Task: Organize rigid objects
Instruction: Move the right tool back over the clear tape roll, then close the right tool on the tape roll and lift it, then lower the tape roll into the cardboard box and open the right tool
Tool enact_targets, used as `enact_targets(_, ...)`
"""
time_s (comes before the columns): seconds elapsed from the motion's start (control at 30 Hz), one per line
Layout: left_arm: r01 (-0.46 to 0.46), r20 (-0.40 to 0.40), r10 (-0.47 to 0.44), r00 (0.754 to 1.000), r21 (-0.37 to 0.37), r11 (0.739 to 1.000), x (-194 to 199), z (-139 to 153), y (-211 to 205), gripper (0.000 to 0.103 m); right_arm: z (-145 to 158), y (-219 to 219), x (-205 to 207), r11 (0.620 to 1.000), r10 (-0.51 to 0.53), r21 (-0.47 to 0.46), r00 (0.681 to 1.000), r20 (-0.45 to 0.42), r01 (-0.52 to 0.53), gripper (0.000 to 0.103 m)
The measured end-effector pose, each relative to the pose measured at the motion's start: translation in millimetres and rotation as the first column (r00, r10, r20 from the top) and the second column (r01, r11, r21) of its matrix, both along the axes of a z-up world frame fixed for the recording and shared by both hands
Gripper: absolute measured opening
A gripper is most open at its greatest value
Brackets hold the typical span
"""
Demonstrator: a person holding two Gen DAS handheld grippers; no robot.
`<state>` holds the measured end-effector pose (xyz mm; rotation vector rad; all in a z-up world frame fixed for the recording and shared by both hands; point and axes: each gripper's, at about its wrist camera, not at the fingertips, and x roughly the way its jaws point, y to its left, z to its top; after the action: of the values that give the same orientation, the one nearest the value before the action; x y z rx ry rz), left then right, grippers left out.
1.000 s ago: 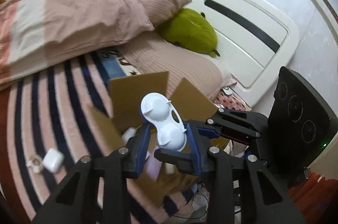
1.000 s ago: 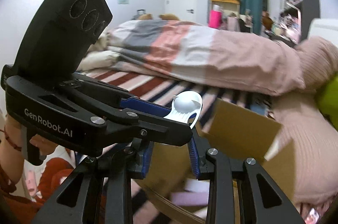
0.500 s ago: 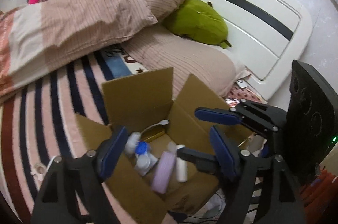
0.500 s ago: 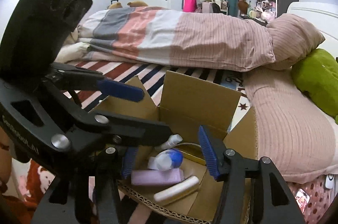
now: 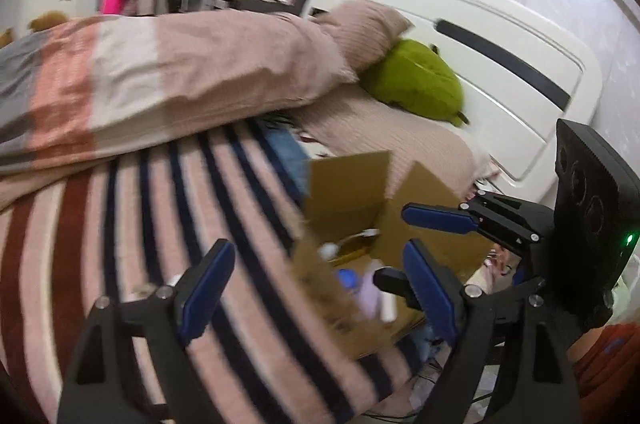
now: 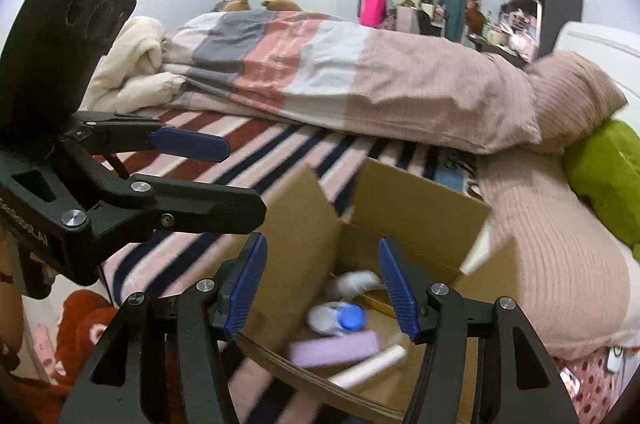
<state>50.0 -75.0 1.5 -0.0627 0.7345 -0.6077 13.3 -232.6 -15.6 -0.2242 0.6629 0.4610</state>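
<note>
An open cardboard box (image 6: 416, 207) stands on the striped bed; it also shows in the left wrist view (image 5: 352, 191). Inside lie a white and blue item (image 6: 340, 318), a lilac bottle (image 6: 334, 350), a white tube (image 6: 372, 364) and a white object (image 6: 354, 282). My right gripper (image 6: 324, 288) is open and empty just above the box's near side. My left gripper (image 5: 316, 288) is open and empty, over the striped blanket at the box's left edge. The left gripper's fingers (image 6: 188, 143) show at left in the right wrist view.
A folded pink and grey duvet (image 6: 340, 75) lies across the bed behind the box. A green plush (image 5: 416, 83) and a pink pillow (image 5: 368, 31) rest by the white headboard (image 5: 500, 63). The bed's edge is right below the box. A red plush (image 6: 80, 332) lies on the floor.
A second ago my left gripper held a white two-domed item over the box. It has opened and let go, then swung left over the blanket. My right gripper has opened too.
</note>
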Motion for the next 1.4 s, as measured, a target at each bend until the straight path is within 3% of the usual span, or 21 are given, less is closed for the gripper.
enact_targets(0.23, -0.217, 0.008, 0.217, 0.976, 0.017, 0.976, -9, -10, 116, 0.084, -2, 99, 13, 0.985, 0.172, 0.02, 0.985, -0.027, -0.172, 0.058)
enact_targets(0.3, -0.271, -0.001, 0.271, 0.963, 0.033, 0.962, -11, -21, 144, 0.084, -10, 127, 18, 0.976, 0.215, 0.02, 0.975, -0.052, -0.215, 0.065)
enact_targets(0.47, -0.342, -0.051, 0.343, 0.938, 0.041, 0.939, -14, -56, 188, 0.084, -56, 180, 42, 0.964, 0.264, 0.016, 0.954, -0.141, -0.264, 0.066)
enact_targets(0.73, -0.38, -0.135, 0.382, 0.914, 0.039, 0.924, -8, -99, 220, 0.084, -151, 208, 111, 0.98, 0.165, -0.066, 0.955, -0.245, -0.186, 0.065)
enact_targets(0.87, -0.379, -0.151, 0.38, 0.913, 0.035, 0.925, -4, -107, 222, 0.084, -168, 212, 129, 0.976, 0.149, -0.124, 0.962, -0.228, -0.18, 0.063)
enact_targets(0.93, -0.376, -0.156, 0.377, 0.913, 0.034, 0.926, 0, -109, 220, 0.084, -173, 214, 134, 0.971, 0.154, -0.141, 0.96, -0.233, -0.19, 0.057)
enact_targets(0.97, -0.374, -0.157, 0.374, 0.914, 0.033, 0.927, 0, -110, 219, 0.084, -176, 216, 137, 0.967, 0.158, -0.159, 0.959, -0.235, -0.198, 0.048)
enact_targets(1.0, -0.372, -0.158, 0.372, 0.915, 0.032, 0.928, 0, -110, 218, 0.084, -177, 218, 137, 0.965, 0.165, -0.161, 0.956, -0.243, -0.207, 0.038)
enact_targets(1.2, -0.338, -0.151, 0.335, 0.93, 0.005, 0.941, -2, -97, 207, 0.084, -159, 220, 115, 0.956, 0.213, -0.151, 0.951, -0.226, -0.25, 0.037)
enact_targets(1.4, -0.205, -0.125, 0.193, 0.973, -0.097, 0.974, -6, -61, 163, 0.08, -89, 212, 57, 0.939, 0.33, -0.069, 0.939, -0.101, -0.337, 0.037)
